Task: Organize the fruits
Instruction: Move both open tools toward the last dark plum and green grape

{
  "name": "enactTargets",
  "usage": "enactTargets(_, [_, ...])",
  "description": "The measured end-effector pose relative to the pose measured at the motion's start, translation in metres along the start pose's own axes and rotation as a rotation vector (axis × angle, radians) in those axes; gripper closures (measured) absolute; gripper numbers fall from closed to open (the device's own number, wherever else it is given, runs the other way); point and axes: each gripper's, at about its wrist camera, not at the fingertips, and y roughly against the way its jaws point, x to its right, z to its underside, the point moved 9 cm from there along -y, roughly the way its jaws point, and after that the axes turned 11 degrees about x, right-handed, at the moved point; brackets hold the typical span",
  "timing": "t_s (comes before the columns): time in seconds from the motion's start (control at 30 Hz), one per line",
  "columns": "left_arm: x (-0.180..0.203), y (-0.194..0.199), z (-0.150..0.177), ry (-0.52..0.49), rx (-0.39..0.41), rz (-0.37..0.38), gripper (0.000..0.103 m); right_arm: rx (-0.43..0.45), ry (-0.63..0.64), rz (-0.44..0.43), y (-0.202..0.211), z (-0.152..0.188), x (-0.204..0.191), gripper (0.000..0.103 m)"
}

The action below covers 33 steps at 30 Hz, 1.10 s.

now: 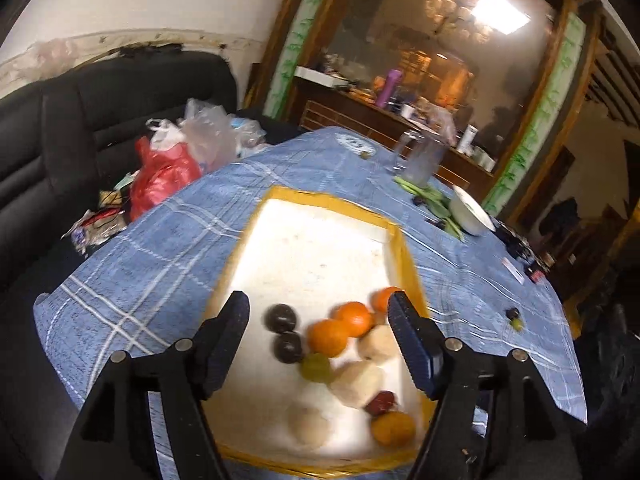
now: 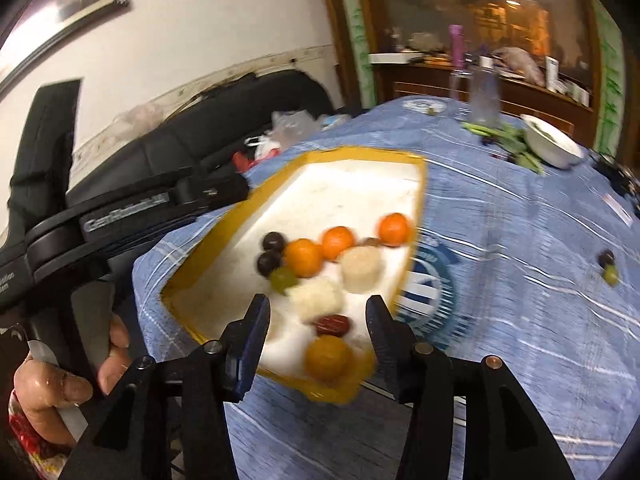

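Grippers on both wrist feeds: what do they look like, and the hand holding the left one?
Both the left gripper and the right gripper are matte black, with angular linkage arms, silver pivot pins and ribbed dark-blue fingers. In the right wrist view, the left unit's black body carries grey lettering, too blurred to read; a bare hand grips its pale handle.

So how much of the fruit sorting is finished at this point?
Most fruit already sits in the yellow-rimmed tray: oranges, pale peeled fruits, dark plums, a green grape and a red date. Nothing is in hand: the left gripper and right gripper are both open. Left: a dark fruit and a green one on the tablecloth.
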Motion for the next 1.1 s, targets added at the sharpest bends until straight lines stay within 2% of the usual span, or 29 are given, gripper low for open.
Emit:
enactTargets(0.2, [0.041, 0.009, 0.01, -0.061, -0.017, 0.064, 0.031, 0.051, -0.169, 0.117, 0.043, 0.007, 0.073, 0.049])
enactTargets(0.27, [0.061, 0.014, 0.017, -0.09, -0.029, 0.106, 0.03, 0.068, -0.218, 0.158, 0.057, 0.008, 0.096, 0.049])
enactTargets(0.5, [0.13, 0.041, 0.028, -0.221, -0.032, 0.21, 0.027, 0.109, -0.321, 0.382, 0.12, 0.018, 0.169, 0.048])
enactTargets(0.53, [0.139, 0.048, 0.027, -0.233, -0.016, 0.223, 0.024, 0.112, -0.323, 0.398, 0.126, 0.017, 0.173, 0.047])
enactTargets(0.57, [0.147, 0.056, 0.025, -0.248, 0.004, 0.235, 0.017, 0.118, -0.328, 0.413, 0.133, 0.016, 0.178, 0.044])
enactTargets(0.63, [0.159, 0.066, 0.025, -0.285, 0.044, 0.245, 0.011, 0.142, -0.346, 0.436, 0.147, 0.012, 0.187, 0.036])
enactTargets(0.67, [0.165, 0.068, 0.027, -0.307, 0.053, 0.244, 0.011, 0.148, -0.352, 0.438, 0.15, 0.01, 0.191, 0.033])
enactTargets(0.8, [0.171, 0.061, 0.035, -0.338, 0.021, 0.244, 0.011, 0.161, -0.359, 0.456, 0.15, -0.012, 0.21, 0.033])
enactTargets(0.87, [0.168, 0.056, 0.024, -0.336, 0.023, 0.206, 0.011, 0.167, -0.367, 0.446, 0.146, -0.031, 0.216, 0.033])
enactTargets(1.0, [0.156, 0.064, -0.009, -0.3, 0.09, 0.153, 0.011, 0.169, -0.343, 0.421, 0.142, -0.087, 0.22, 0.033])
enactTargets(1.03, [0.153, 0.067, -0.015, -0.303, 0.116, 0.126, 0.01, 0.18, -0.34, 0.405, 0.144, -0.091, 0.216, 0.032])
enactTargets(1.1, [0.152, 0.066, -0.02, -0.323, 0.143, 0.073, 0.009, 0.179, -0.302, 0.39, 0.142, -0.087, 0.206, 0.022])
